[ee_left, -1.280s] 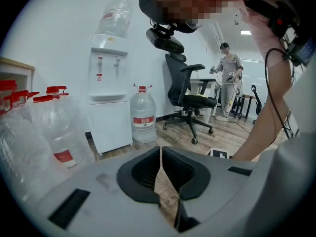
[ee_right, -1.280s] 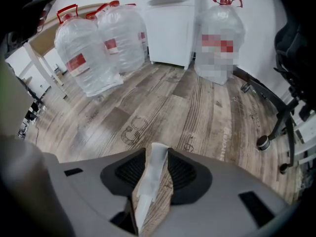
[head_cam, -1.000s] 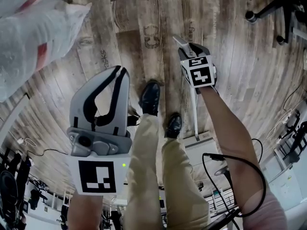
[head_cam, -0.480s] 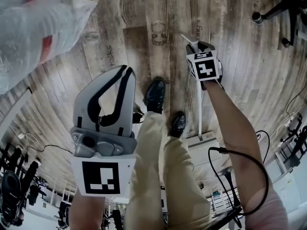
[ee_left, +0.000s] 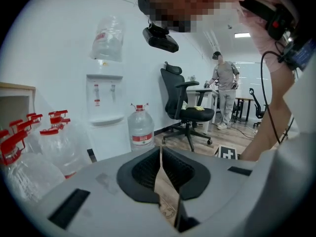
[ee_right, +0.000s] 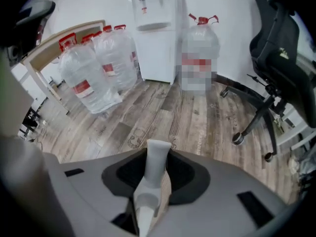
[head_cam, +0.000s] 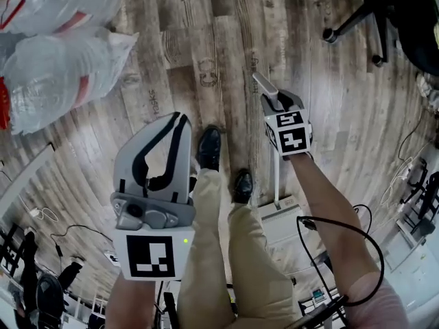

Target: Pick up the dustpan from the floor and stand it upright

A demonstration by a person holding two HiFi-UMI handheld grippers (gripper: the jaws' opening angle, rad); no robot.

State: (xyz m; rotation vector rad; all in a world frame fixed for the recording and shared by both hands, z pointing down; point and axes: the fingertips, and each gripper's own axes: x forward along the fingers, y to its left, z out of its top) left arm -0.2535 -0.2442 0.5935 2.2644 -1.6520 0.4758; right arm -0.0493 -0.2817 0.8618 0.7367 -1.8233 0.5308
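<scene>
The dustpan is a grey long-handled one. Its pan (head_cam: pixel 282 216) rests on the wood floor beside the person's right shoe, and its pole (head_cam: pixel 276 178) rises from there. My right gripper (head_cam: pixel 273 103) is shut on the top of the handle (head_cam: pixel 263 86), which sticks out past the jaws. In the right gripper view the pale grey handle (ee_right: pixel 156 163) stands between the two dark pads. My left gripper (head_cam: pixel 176 118) is held in the air to the left of the legs. Its jaws are shut on nothing, and the pads (ee_left: pixel 148 168) meet at the tip.
Large water bottles (head_cam: pixel 60 67) lie on the floor at the upper left. An office chair base (head_cam: pixel 362 18) stands at the upper right. Black shoes (head_cam: pixel 209 146) stand between the grippers. Cables (head_cam: pixel 406 171) run along the right. A water dispenser (ee_right: pixel 155 32) stands by the far wall. Another person (ee_left: pixel 225 85) stands in the background.
The head view has shifted, so both grippers sit lower in the picture. The right gripper keeps its hold on the dustpan handle. The left gripper stays shut and raised.
</scene>
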